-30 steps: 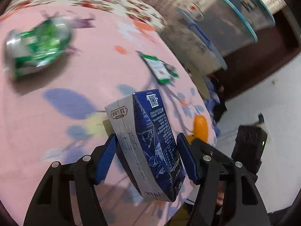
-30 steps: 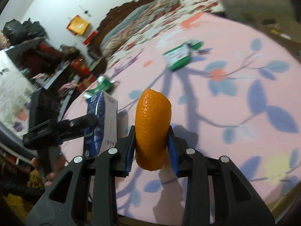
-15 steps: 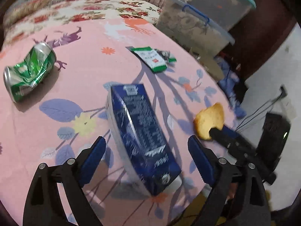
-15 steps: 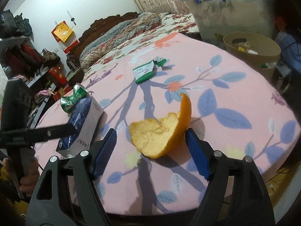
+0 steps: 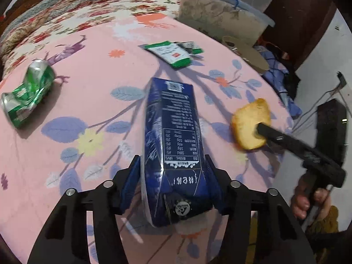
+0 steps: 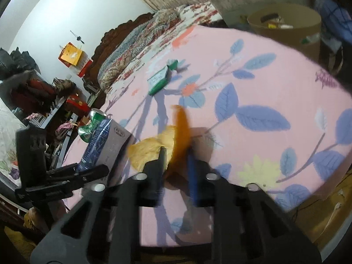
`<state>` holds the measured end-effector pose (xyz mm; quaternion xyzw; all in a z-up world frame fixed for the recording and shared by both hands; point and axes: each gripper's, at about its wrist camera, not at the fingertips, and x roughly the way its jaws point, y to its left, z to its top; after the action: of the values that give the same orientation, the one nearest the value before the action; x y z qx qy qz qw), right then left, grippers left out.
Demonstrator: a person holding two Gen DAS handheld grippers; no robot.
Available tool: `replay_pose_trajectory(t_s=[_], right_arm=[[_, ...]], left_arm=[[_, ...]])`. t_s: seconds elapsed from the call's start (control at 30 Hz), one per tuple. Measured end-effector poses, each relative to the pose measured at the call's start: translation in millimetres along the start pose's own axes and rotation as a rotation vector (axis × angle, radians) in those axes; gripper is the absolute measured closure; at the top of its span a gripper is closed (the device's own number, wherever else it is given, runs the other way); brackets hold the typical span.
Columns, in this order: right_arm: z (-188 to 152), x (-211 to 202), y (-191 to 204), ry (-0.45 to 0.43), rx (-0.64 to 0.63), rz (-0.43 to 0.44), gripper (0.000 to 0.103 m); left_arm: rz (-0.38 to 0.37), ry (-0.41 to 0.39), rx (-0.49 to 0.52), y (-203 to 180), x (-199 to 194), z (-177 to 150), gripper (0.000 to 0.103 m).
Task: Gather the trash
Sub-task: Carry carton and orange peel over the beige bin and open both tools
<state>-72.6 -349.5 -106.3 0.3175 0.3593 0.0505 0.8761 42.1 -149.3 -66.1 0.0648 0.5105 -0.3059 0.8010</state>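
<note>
A dark blue milk carton (image 5: 173, 118) lies on its side on the pink flowered tablecloth (image 5: 88, 77). My left gripper (image 5: 172, 160) is closing on its near end, and both blue pads press on its sides. To the right an orange peel (image 5: 250, 125) is pinched by my right gripper (image 6: 176, 151), whose jaws are closing with the peel (image 6: 181, 127) between the pads. In the right wrist view the carton (image 6: 105, 145) sits left of the peel. A crushed green can (image 5: 28, 92) and a green wrapper (image 5: 171, 52) lie farther off.
A brown round bin (image 6: 286, 35) with scraps inside stands beyond the table's far right edge. A clear storage box (image 5: 220, 15) with a blue handle stands behind it. A floral bed (image 5: 66, 6) borders the table's far side. A hand (image 5: 308, 202) holds the right gripper.
Half a second ago both grippers stood wide open around the carton and the peel lying on the cloth. Now each has closed on its item. The carton's near end sits deeper between the left fingers.
</note>
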Motion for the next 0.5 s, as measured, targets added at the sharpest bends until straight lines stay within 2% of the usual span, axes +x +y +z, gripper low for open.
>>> replay_pose_trajectory(t_s=[0.03, 0.13, 0.3, 0.4, 0.5], right_arm=[[1, 1, -4, -0.003, 0.019, 0.007, 0.092], [6, 0, -21, -0.02, 0.103, 0.055, 0.096], [22, -2, -50, -0.042, 0.233, 0.146, 0.096], [32, -4, -65, -0.044, 0.28, 0.17, 0.096], [35, -6, -67, -0.029, 0.262, 0.168, 0.093]], left_arm=[[-0.03, -0.005, 0.01, -3, -1, 3, 0.05], [-0.086, -0.004, 0.026, -13, 2, 13, 0.05], [-0.189, 0.026, 0.03, -31, 19, 42, 0.051], [-0.202, 0.046, 0.042, -42, 35, 61, 0.051], [-0.223, 0.074, 0.033, -50, 48, 70, 0.051]])
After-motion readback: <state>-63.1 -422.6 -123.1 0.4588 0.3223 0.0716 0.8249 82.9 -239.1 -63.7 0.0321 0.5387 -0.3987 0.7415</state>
